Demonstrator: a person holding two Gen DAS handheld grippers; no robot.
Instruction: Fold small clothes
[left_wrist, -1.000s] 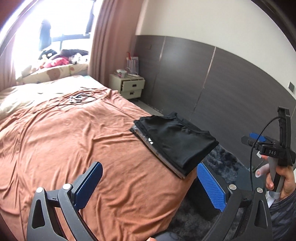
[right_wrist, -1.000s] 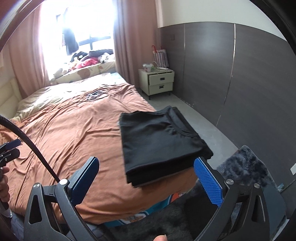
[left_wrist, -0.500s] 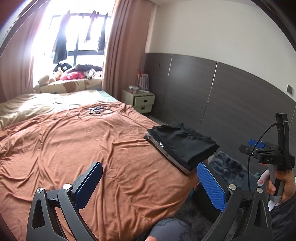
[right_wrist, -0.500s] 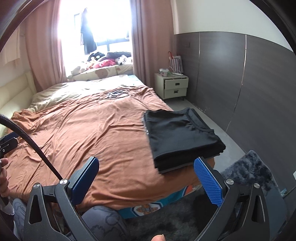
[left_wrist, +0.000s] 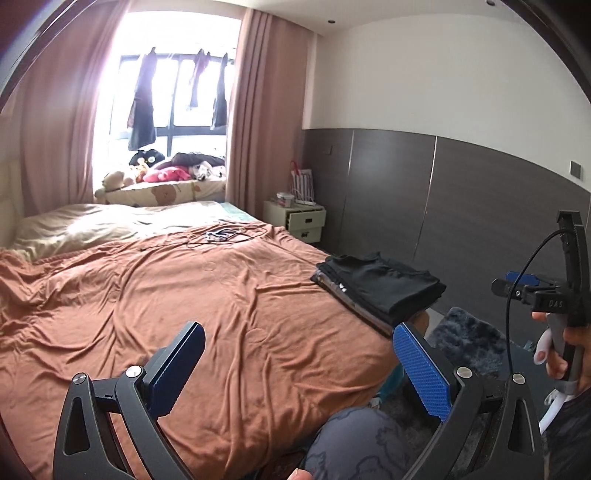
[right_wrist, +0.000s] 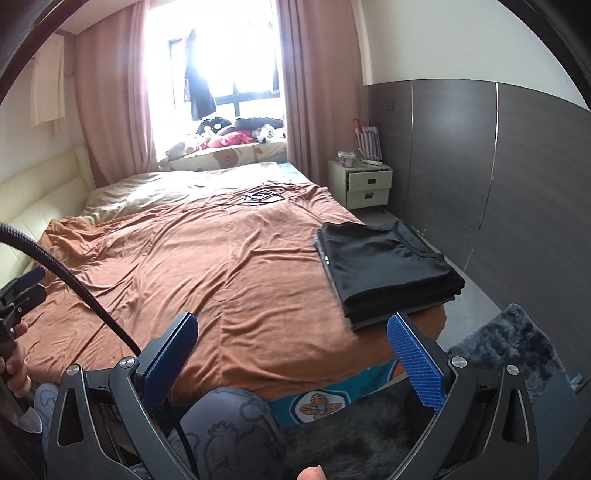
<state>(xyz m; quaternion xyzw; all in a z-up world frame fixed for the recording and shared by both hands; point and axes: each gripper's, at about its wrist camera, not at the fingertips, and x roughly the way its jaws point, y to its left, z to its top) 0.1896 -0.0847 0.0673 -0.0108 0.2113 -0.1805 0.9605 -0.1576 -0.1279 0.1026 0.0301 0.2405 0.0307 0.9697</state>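
Clothes (right_wrist: 384, 273), black and folded into a squared stack, lie at the near right corner of the bed (right_wrist: 229, 280), touching nothing else. Nearest the cameras, the left tool (left_wrist: 295, 365) and the right tool (right_wrist: 291, 354) are both spread wide and empty, held off the foot of the bed above the person's knee (right_wrist: 229, 417). Compared with a second ago, both tools have drawn back and tilted up, so the stack sits farther off and more of the room shows; judged from that, the folding of this pile is finished. Beyond the stack, the orange cover is bare apart from tangled cables (left_wrist: 225, 236) near the pillows. No unfolded garment is visible. Layer count in the stack cannot be determined. Window glare washes out the hanging items.
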